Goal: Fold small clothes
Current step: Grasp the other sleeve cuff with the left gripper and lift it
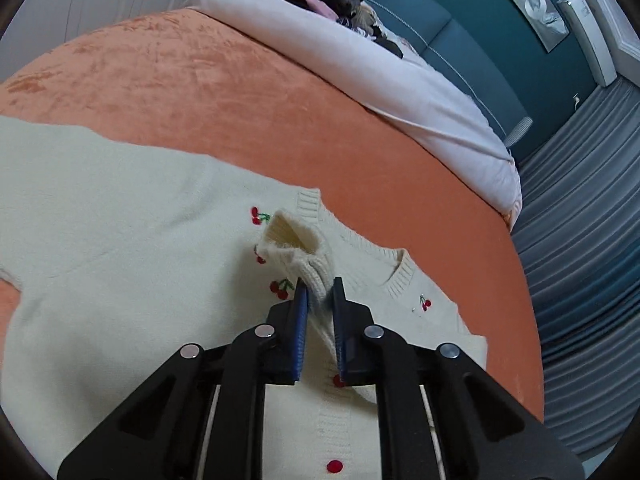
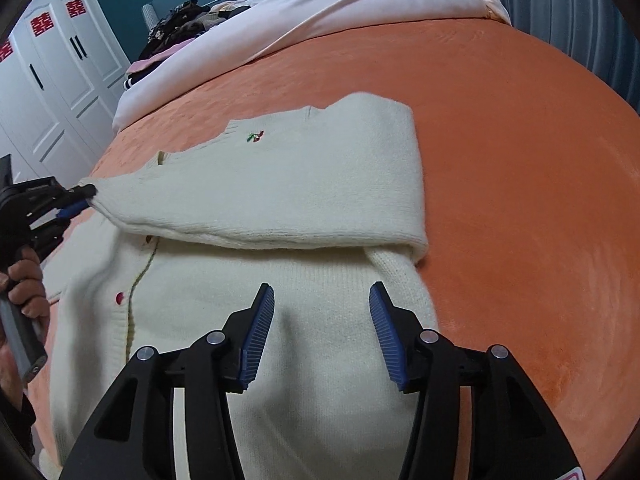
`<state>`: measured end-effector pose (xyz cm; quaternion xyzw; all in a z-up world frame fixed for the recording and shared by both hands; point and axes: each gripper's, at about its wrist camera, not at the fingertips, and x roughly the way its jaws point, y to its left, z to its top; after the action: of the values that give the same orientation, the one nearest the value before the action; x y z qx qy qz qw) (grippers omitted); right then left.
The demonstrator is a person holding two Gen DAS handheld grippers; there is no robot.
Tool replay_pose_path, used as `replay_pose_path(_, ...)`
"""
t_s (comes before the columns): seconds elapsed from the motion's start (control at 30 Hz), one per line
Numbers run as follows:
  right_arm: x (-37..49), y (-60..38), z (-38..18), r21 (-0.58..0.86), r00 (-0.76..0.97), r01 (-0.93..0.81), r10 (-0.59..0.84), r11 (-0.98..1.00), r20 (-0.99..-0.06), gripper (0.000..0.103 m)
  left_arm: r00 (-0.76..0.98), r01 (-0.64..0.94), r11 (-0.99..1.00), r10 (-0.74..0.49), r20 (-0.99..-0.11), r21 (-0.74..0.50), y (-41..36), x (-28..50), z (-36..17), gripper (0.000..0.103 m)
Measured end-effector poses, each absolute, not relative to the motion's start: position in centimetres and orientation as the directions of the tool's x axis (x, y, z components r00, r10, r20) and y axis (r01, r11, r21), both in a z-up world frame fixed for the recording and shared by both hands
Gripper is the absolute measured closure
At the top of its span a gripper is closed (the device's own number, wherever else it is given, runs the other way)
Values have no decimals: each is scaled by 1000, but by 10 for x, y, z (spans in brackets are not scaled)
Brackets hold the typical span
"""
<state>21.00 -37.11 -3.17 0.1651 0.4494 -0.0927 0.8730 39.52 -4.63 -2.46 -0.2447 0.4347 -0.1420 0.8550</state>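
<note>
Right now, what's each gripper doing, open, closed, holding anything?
Left gripper: shut on the sleeve cuff of the cream cardigan.
Right gripper: open, holding nothing, above the cardigan.

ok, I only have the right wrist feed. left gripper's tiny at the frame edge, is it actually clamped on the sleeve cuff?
Observer: Yes. In the left wrist view the left gripper is shut on the ribbed cuff of the cream cardigan, and the cuff's open end sticks out past the pads.
Operator: what's under the cuff?
Observer: The cardigan's front: embroidered cherries beside it and the round neckline just to the right.
Operator: anything beyond the far side of the bed?
Observer: Grey pleated curtains run along the edge of the orange bedspread.
</note>
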Motion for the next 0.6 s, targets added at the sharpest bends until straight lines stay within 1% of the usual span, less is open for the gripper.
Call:
replay_pose_path(0.07, 215, -367, -38, 195, 572, 300, -13, 934, -820, 54, 590, -1, 846, -430, -683, -534, -24, 384, -32, 92)
replay_pose_path(0.13, 220, -367, -44, 207, 563, 299, 3, 932, -827, 55, 559, -48, 868, -387, -733, -495, -12, 382, -55, 92)
replay_pose_path(0.17, 222, -367, -44, 219, 566, 301, 11, 928, -825, 56, 528, -74, 872, -378, -761, -484, -9, 383, -70, 92)
replay_pose_path(0.23, 224, -368, -40, 240, 580, 294, 27, 925, -814, 61, 502, -106, 863, -382, -776, -493, -2, 379, -90, 92)
replay_pose_path(0.3, 229, -368, -36, 221, 583, 287, 13, 932, -813, 76, 519, -106, 865, -373, -769, -491, -2, 375, -92, 92)
replay_pose_path(0.33, 233, -370, -37, 189, 576, 295, -16, 936, -818, 80, 521, -105, 871, -363, -773, -480, -3, 375, -91, 91)
replay_pose_path(0.37, 237, -377, -42, 161, 560, 318, -48, 934, -827, 87, 520, -104, 874, -359, -775, -474, -4, 376, -92, 91)
replay_pose_path(0.4, 240, -390, -50, 153, 539, 361, -72, 920, -839, 102, 518, -101, 876, -358, -777, -471, -5, 376, -93, 91)
replay_pose_path(0.43, 239, -403, -59, 178, 528, 388, -60, 904, -847, 103, 517, -100, 876, -360, -777, -472, -5, 377, -94, 90)
replay_pose_path(0.47, 237, -415, -67, 245, 544, 394, -10, 886, -839, 103, 516, -95, 876, -363, -776, -473, -4, 377, -95, 90)
replay_pose_path(0.5, 235, -420, -68, 280, 559, 393, 15, 876, -829, 103, 518, -88, 877, -364, -774, -472, -4, 375, -96, 90)
replay_pose_path(0.53, 232, -420, -66, 286, 562, 394, 18, 873, -827, 103, 522, -77, 880, -365, -771, -468, -4, 375, -96, 89)
replay_pose_path(0.6, 228, -410, -59, 233, 549, 399, -27, 887, -836, 103, 528, -67, 879, -370, -764, -472, -1, 370, -95, 89)
